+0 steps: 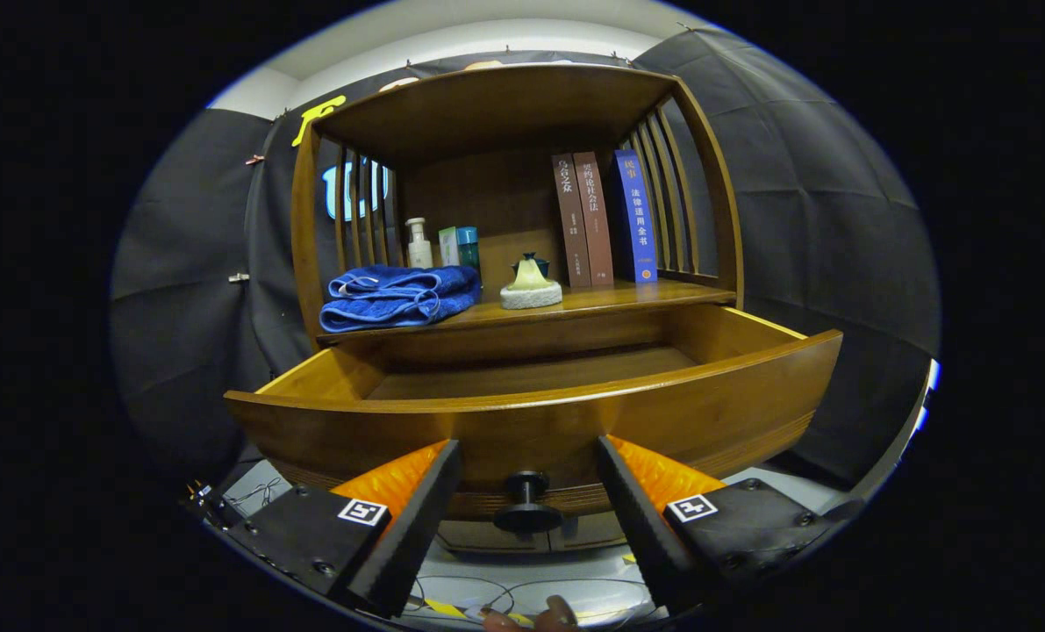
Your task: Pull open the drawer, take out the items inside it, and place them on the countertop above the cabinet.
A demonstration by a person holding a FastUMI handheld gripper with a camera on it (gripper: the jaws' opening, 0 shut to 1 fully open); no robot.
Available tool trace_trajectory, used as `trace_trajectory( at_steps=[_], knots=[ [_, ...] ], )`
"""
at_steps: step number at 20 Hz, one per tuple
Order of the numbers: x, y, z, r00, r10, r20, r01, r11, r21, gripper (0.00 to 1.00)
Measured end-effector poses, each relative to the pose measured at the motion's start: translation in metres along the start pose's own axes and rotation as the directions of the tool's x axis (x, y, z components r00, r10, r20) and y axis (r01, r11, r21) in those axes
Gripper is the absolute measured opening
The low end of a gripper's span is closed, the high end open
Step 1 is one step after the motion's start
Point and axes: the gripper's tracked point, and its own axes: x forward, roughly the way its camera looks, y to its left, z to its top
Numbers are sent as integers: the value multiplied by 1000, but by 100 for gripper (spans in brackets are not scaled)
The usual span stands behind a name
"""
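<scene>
The gripper (529,474) is open: its two fingers stand apart with nothing held, one on each side of the drawer knob (526,500). The knob sits between them without contact.

Just beyond the fingers, the drawer (540,421) is pulled well out of the cabinet. The opening step is judged complete. The visible part of the drawer floor, toward the far side, shows bare wood. The near part lies hidden behind the drawer front, so it cannot be confirmed whether any item remains inside.

Farther off, the countertop (645,297) above the drawer carries a folded blue towel (397,297) at the left, and a white pad with a small dark pot (531,285) near the middle. Bottles (439,246) stand at the far left and books (605,219) at the far right. Which of these came from the drawer cannot be told.

Remaining work, as judged: inspect the hidden near section of the drawer; transfer anything found there to the countertop.
</scene>
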Motion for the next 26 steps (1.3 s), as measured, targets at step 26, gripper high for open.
trace_trajectory(
  at_steps=[26],
  knots=[
    [132, -1, 10, 1000, -20, -24, 20, 1000, 8, 99]
  ],
)
